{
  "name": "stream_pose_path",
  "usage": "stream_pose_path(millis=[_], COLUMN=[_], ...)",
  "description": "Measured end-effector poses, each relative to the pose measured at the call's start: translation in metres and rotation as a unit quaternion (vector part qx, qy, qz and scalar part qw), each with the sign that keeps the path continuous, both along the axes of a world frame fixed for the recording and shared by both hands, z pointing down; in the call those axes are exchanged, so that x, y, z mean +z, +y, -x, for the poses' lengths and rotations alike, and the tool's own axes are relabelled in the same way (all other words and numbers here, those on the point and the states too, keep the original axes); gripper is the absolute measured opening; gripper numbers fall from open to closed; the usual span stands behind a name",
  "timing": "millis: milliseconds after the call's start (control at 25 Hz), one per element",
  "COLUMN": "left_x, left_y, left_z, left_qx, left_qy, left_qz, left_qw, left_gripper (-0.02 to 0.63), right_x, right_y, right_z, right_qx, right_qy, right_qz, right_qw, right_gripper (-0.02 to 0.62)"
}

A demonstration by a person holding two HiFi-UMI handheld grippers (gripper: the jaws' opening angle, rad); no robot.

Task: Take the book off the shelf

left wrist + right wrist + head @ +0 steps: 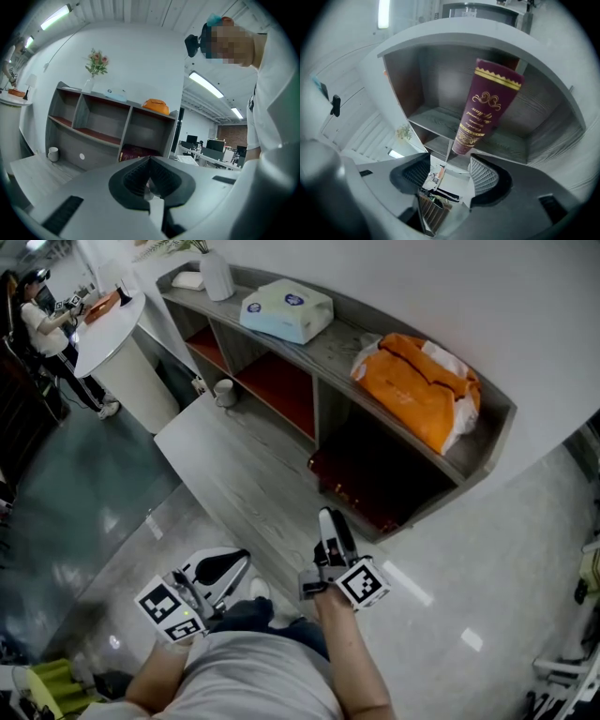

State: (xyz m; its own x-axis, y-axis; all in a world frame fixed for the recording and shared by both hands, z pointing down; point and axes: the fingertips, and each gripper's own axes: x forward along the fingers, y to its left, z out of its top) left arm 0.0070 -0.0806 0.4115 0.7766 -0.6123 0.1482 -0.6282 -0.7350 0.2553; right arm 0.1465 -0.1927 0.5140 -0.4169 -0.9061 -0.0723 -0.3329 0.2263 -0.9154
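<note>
A dark red book (361, 486) with gold lettering lies in the bottom right compartment of the grey shelf (328, 352). In the right gripper view the book (488, 105) fills the middle, its near end just ahead of the jaw tips. My right gripper (450, 169) is open, and its pads do not touch the book. From the head view, that right gripper (328, 519) points at the book's compartment from close in front. My left gripper (223, 570) hangs lower left, well back from the shelf, jaws shut on nothing (150, 161). The left gripper view also shows the book (133, 152).
On the shelf's top board lie an orange bag (417, 385), a pale blue tissue pack (286, 310) and a white vase (217, 276). A white mug (224, 392) stands on the light wood platform (234, 465) in front. A round white table (112, 324) and a person are far left.
</note>
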Motion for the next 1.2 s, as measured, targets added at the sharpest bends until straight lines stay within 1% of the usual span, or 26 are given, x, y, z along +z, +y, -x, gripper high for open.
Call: stream_pose_path(millis=[240,400,560,800,920,1080,1200], left_x=[0.010,0.015,0.018,0.024,0.026,0.030,0.032], left_y=[-0.004,-0.008,-0.012,-0.017,-0.019,-0.019,-0.016], left_z=[0.010,0.019,0.029,0.037,0.043,0.046,0.048], left_qx=[0.015,0.014,0.010,0.006,0.002,0.001,0.001], left_qy=[-0.011,-0.015,-0.017,-0.021,-0.021,-0.021,-0.026], left_qz=[0.013,0.021,0.026,0.033,0.036,0.043,0.044], left_qw=[0.9997,0.9996,0.9995,0.9992,0.9991,0.9989,0.9987], left_gripper=[0.015,0.015,0.015,0.015,0.015,0.015,0.015], right_x=[0.007,0.008,0.009,0.014,0.018,0.020,0.023], right_y=[-0.025,-0.044,-0.061,-0.082,-0.089,-0.097,-0.099], right_z=[0.003,0.001,-0.001,-0.006,-0.010,-0.014,-0.015], right_qx=[0.033,0.053,0.071,0.079,0.087,0.099,0.106], right_qy=[-0.014,-0.027,-0.069,-0.136,-0.157,-0.197,-0.206], right_qz=[0.012,0.019,0.032,0.042,0.053,0.066,0.076], right_qw=[0.999,0.998,0.995,0.987,0.982,0.973,0.970], right_gripper=[0.303,0.316,0.321,0.321,0.321,0.321,0.320])
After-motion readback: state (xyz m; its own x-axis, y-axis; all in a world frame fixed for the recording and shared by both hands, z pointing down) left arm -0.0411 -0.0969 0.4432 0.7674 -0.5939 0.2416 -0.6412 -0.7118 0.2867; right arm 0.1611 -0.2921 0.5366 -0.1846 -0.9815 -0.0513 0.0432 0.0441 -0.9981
